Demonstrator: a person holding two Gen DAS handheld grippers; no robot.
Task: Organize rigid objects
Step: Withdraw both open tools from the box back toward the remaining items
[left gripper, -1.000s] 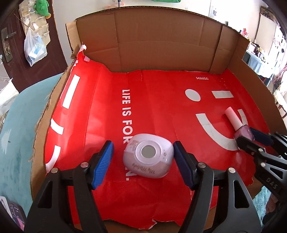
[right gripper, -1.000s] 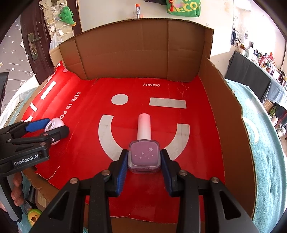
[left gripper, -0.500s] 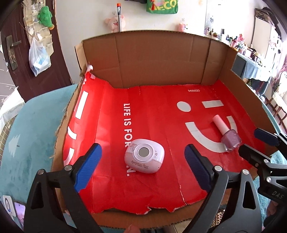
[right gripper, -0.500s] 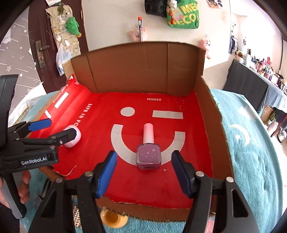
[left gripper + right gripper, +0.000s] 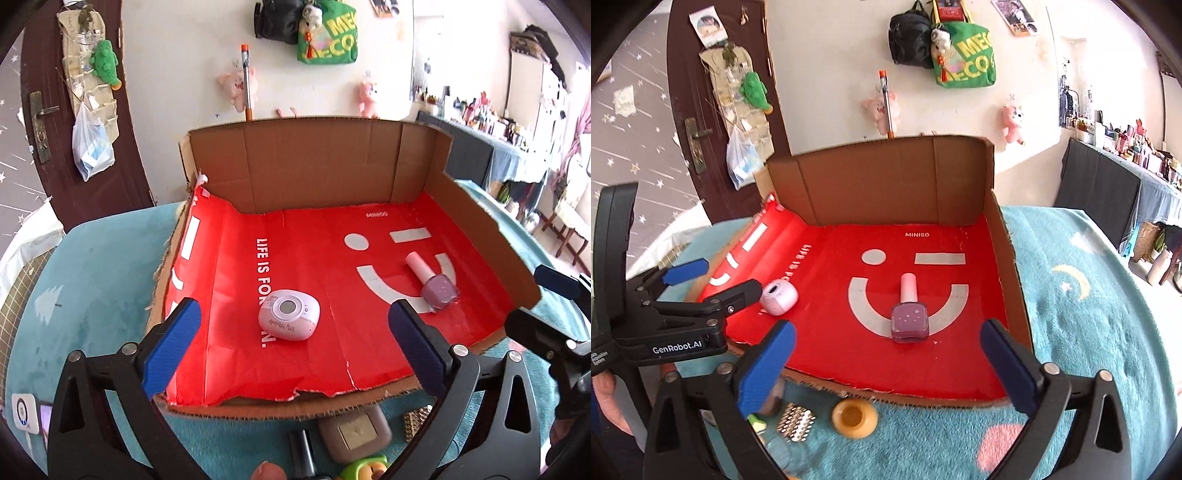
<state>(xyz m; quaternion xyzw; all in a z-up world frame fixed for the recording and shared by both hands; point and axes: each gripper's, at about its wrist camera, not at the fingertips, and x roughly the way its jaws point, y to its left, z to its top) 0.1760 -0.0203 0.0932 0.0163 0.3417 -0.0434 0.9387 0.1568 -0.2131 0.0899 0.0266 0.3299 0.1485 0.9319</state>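
Observation:
A cardboard box [image 5: 314, 173] lined with red printed paper lies open toward me. A pink rounded device [image 5: 288, 319] rests on the liner left of centre. A purple nail polish bottle [image 5: 437, 291] with a pale pink cap lies on the white smile print. My left gripper [image 5: 292, 307] hovers before the box's front edge, jaws opening wide. The device lies beyond its pads, untouched. My right gripper [image 5: 887, 328] is also opening, and the nail polish bottle [image 5: 909, 317] lies free ahead of it. Each gripper shows in the other's view, the left gripper [image 5: 729, 275] and the right gripper [image 5: 528, 295].
On the teal mat [image 5: 1071, 314] before the box lie a grey-brown case [image 5: 354, 435], a dark bottle [image 5: 301, 454], a green and yellow toy [image 5: 365, 469], a metal grater piece [image 5: 796, 421] and a yellow ring [image 5: 854, 417]. A hand [image 5: 605, 402] holds the left gripper.
Both grippers opened, letting go of the pink device and the nail polish bottle, then drew back and upward out of the box. Both objects stayed on the liner.

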